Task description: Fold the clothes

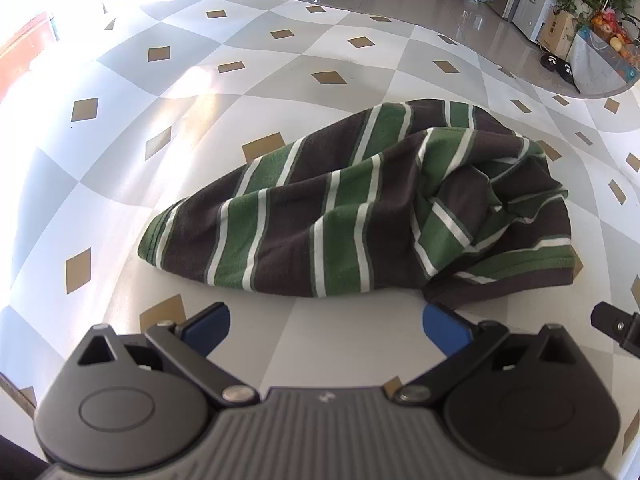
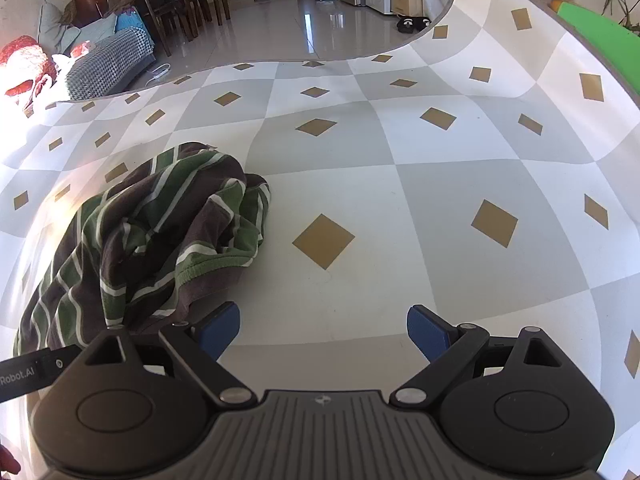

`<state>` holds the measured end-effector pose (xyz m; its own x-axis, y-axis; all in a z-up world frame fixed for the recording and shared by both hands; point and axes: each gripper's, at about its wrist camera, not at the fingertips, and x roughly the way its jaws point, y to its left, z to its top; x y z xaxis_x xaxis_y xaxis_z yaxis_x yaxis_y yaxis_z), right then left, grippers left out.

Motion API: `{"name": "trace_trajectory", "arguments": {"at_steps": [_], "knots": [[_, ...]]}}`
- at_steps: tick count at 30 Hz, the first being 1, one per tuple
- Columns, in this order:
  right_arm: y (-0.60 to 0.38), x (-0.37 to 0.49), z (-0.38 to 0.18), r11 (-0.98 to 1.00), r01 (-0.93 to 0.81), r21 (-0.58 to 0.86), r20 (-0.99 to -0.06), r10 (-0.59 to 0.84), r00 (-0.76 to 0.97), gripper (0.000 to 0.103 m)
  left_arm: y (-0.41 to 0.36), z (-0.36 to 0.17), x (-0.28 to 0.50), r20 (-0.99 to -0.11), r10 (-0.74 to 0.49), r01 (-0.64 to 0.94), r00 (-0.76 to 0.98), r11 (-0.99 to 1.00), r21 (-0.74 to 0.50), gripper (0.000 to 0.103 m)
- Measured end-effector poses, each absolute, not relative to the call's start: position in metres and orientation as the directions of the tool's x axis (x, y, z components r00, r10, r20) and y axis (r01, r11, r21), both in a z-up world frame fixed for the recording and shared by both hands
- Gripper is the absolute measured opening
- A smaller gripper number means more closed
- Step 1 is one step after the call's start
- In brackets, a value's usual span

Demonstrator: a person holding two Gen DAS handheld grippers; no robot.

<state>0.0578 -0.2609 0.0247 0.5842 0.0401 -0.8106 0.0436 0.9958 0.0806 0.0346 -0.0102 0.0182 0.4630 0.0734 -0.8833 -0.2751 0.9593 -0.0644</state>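
Observation:
A brown garment with green and white stripes (image 1: 352, 204) lies crumpled in a heap on the checkered tablecloth (image 1: 200, 128). My left gripper (image 1: 326, 326) is open just in front of the heap, its blue pads empty, the right pad close to the garment's near hem. In the right wrist view the same garment (image 2: 152, 236) lies at the left. My right gripper (image 2: 323, 330) is open over bare cloth to the right of the heap, with its left pad (image 2: 222, 326) next to the hem. The other gripper's tip (image 1: 616, 326) shows at the right edge of the left view.
The tablecloth (image 2: 440, 184) has grey and white checks with tan diamonds and spreads wide to the right of the garment. Beyond the table edge are a shiny floor (image 2: 280, 28), chairs (image 2: 168, 4), a sofa (image 2: 104, 56) and a fridge with plants (image 1: 560, 4).

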Motion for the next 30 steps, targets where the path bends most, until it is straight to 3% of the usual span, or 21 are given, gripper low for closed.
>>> {"name": "trace_trajectory", "arguments": {"at_steps": [6, 15, 19, 25, 30], "knots": [[-0.253, 0.065, 0.029, 0.995, -0.041, 0.094, -0.798, 0.099, 0.595, 0.091, -0.001, 0.032, 0.05, -0.888, 0.071, -0.252, 0.454, 0.966, -0.052, 0.103], [-0.233, 0.087, 0.029, 0.956, -0.286, 0.063, -0.785, 0.224, 0.578, 0.091, 0.007, 0.04, 0.081, -0.876, 0.144, -0.149, 0.46, 0.985, 0.084, 0.103], [-0.228, 0.1, 0.025, 0.936, -0.351, 0.024, -0.773, 0.24, 0.587, 0.09, 0.013, 0.03, 0.092, -0.881, 0.156, -0.18, 0.447, 0.98, 0.082, 0.103], [-0.223, 0.119, 0.019, 0.917, -0.38, 0.12, -0.773, 0.327, 0.544, 0.09, 0.023, 0.013, 0.105, -0.895, 0.189, -0.239, 0.404, 0.966, 0.096, 0.103], [-0.205, 0.124, 0.009, 0.909, -0.407, 0.086, -0.78, 0.316, 0.541, 0.089, 0.028, -0.003, 0.111, -0.905, 0.189, -0.275, 0.381, 0.958, 0.084, 0.103]]}}
